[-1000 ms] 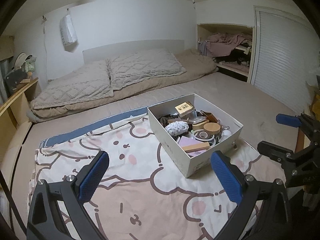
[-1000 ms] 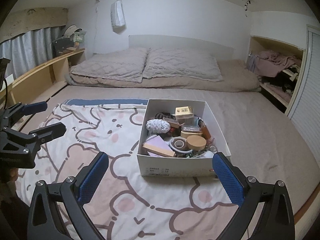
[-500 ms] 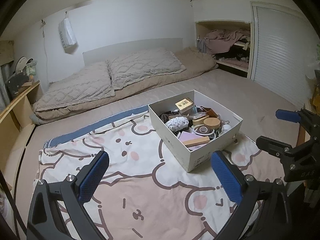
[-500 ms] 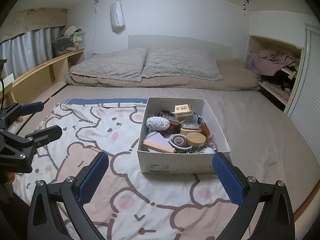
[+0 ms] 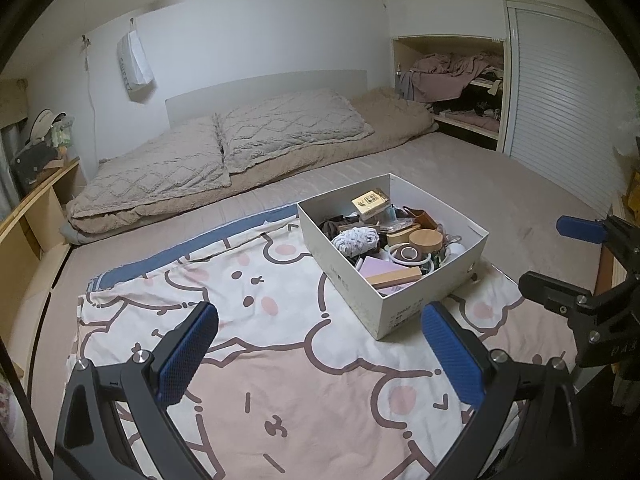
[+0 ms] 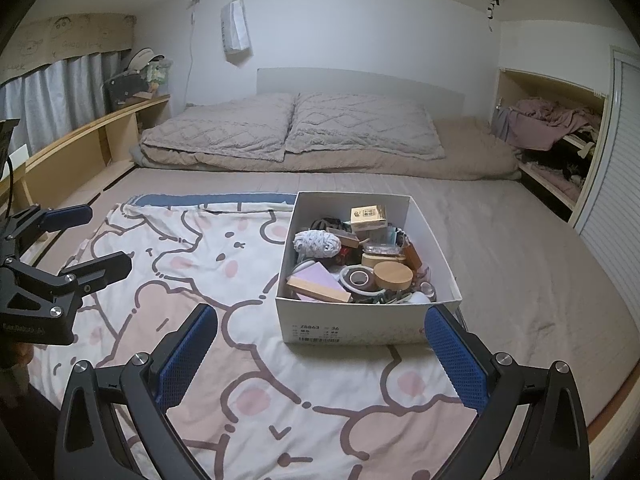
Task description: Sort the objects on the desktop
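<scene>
A white cardboard box point(image 5: 348, 280) point(image 6: 360, 328) full of small items stands on a cartoon-print blanket point(image 5: 280, 360) point(image 6: 200, 280) on the bed. Inside lie a gold box point(image 6: 368, 216), a ball of grey-white yarn point(image 6: 316, 242), a round wooden lid point(image 6: 393, 275), a tape roll point(image 6: 359, 278) and a purple pad with a wooden block point(image 6: 316, 284). My left gripper point(image 5: 320, 354) hangs open over the blanket, short of the box and to its left. My right gripper point(image 6: 322, 356) is open too, in front of the box's near wall. Both hold nothing.
Two quilted grey pillows point(image 6: 292, 132) and a folded beige duvet point(image 6: 460, 152) lie at the head of the bed. A wooden shelf point(image 6: 80, 136) runs along the left. A closet niche with clothes point(image 6: 552, 128) and a slatted door point(image 5: 568, 92) are on the right.
Both grippers have pulled back and risen a little, so the box looks smaller and further off. Both stay open.
</scene>
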Motion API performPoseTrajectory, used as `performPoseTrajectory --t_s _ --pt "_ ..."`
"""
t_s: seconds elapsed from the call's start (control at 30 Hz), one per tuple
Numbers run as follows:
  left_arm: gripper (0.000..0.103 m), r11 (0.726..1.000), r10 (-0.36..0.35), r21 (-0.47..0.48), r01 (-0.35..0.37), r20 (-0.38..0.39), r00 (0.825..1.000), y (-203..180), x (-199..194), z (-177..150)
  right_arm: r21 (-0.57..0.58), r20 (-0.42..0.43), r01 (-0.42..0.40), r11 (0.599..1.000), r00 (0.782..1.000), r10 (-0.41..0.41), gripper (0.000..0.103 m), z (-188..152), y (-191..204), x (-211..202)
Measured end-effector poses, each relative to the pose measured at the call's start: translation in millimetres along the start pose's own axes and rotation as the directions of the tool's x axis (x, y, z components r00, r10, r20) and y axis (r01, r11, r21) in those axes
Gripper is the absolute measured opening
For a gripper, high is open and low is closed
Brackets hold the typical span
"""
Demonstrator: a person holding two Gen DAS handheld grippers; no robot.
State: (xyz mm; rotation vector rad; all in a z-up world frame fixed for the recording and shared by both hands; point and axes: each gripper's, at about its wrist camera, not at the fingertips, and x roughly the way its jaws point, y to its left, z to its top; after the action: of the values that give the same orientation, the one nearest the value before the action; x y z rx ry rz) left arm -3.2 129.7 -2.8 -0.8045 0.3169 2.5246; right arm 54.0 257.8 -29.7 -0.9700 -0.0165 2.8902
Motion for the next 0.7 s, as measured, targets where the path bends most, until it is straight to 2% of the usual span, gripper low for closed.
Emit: performPoseTrajectory --t_s 0.7 --pt "0.102 1.0 0.005 0.0 -0.005 -0.015 1.0 -2.2 3.3 -1.4 0.004 -0.013 0.014 1.0 1.0 -0.014 0.103 1.1 1.5 3.2"
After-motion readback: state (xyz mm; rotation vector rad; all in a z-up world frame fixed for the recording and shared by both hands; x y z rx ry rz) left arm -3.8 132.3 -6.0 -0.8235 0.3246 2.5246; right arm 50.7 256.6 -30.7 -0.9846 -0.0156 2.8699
